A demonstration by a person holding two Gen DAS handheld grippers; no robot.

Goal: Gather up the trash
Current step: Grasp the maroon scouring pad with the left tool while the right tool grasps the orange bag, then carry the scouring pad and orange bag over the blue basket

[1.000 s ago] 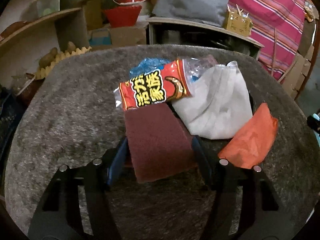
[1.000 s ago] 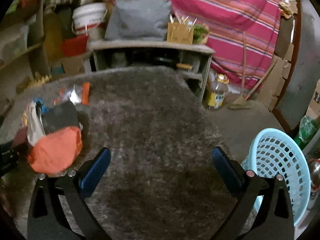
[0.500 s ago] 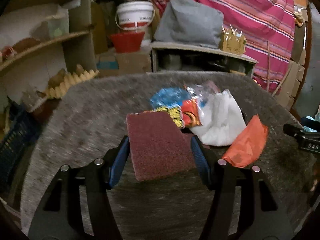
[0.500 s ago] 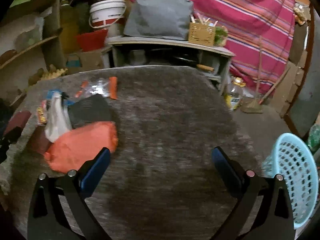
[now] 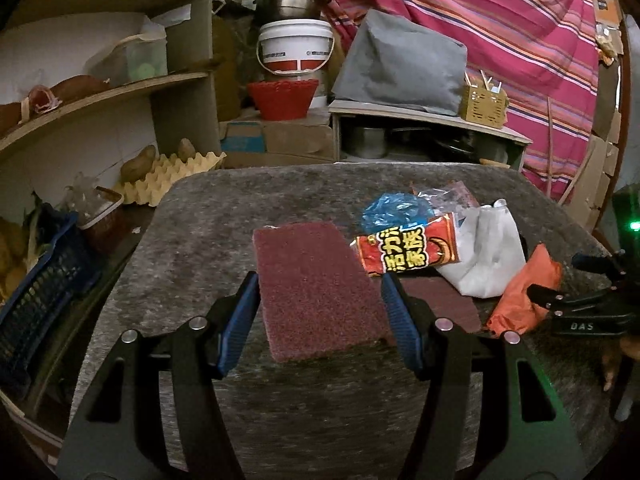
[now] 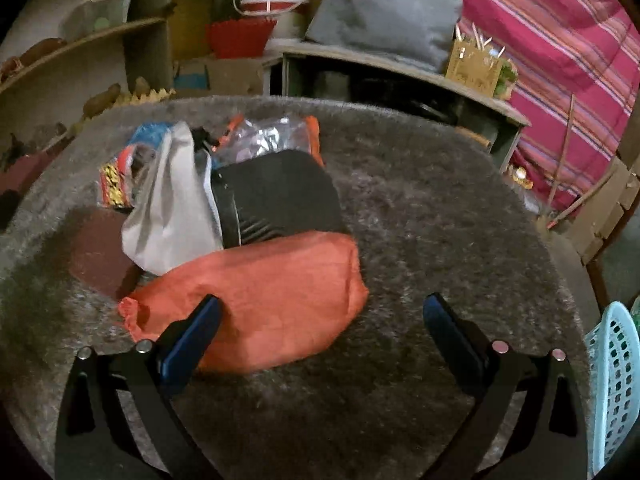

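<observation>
Item: left gripper (image 5: 318, 312). Jaws are clamping a maroon scouring pad (image 5: 316, 292) by its two long edges and carrying it lifted above the surface (image 5: 192, 240), a table top covered in grey shaggy fabric. The pad is sitting roughly flat, its far end tilting slightly upward.

Item: right gripper (image 6: 320, 332). Jaws are standing wide apart with nothing pressed between them. The left pad is overlapping the near edge of an orange plastic bag (image 6: 272, 296); whether it is touching the bag cannot be told. In the left wrist view this gripper (image 5: 560, 280) is showing at the right edge, against the same orange bag (image 5: 528, 288).

Item: trash pile, lying on the surface.
- Second maroon pad (image 6: 100, 252), lying flat at the left of the pile, partly under the orange bag.
- White bag (image 5: 488, 256), lying between the snack wrapper and the orange bag.
- Red and yellow snack wrapper (image 5: 408, 248), leaning over the white bag's left side.
- Blue plastic bag (image 5: 392, 212), sitting behind the wrapper.
- Clear crinkled wrapper (image 6: 268, 136), lying at the far side of the pile.
- Black object (image 6: 276, 196), sitting between the white bag and the orange bag; its kind cannot be told.

Item: light blue perforated basket (image 6: 612, 380), standing off the surface's right edge.
</observation>
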